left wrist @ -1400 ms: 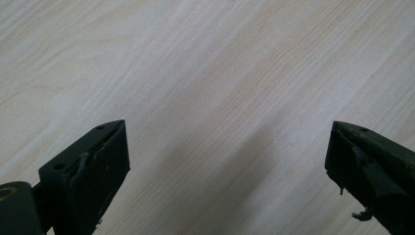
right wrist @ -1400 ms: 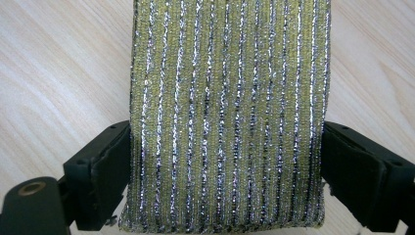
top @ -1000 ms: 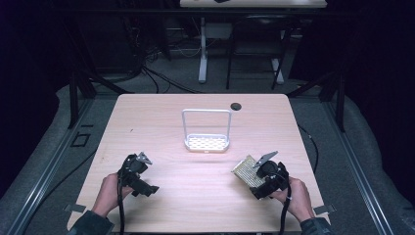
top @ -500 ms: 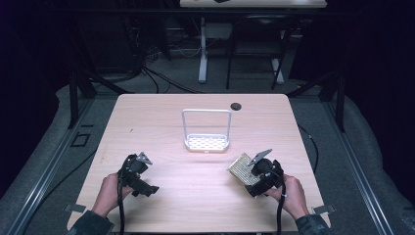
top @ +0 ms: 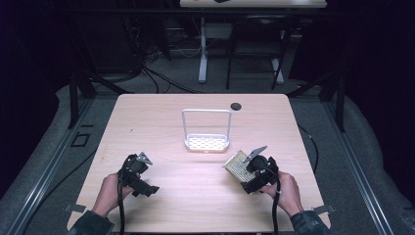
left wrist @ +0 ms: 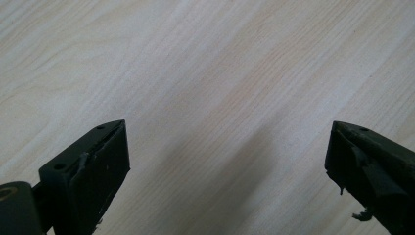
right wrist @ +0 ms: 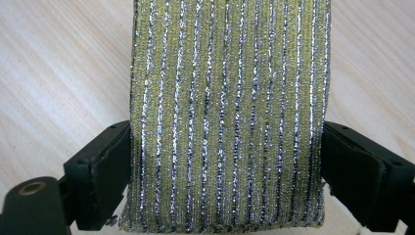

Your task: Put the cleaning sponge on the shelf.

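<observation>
The right hand-held gripper (right wrist: pixel 227 161) clamps a green, silver-striped sponge (right wrist: pixel 227 112) between its jaws, just above the wooden surface (top: pixel 161 122). The left hand-held gripper (left wrist: pixel 227 161) gapes wide, empty.

A white wire rack with a perforated base (top: pixel 206 131) stands at the middle of the pale wooden table (top: pixel 161 112). A small black round grommet (top: pixel 236 106) lies at its one o'clock, near the far edge. A green-and-silver striped scouring sponge (top: pixel 236 165) sits at the rack's five o'clock, between the jaws of the right gripper (top: pixel 252 169). The left gripper (top: pixel 139 172) is at the rack's seven o'clock, well apart from the sponge.
</observation>
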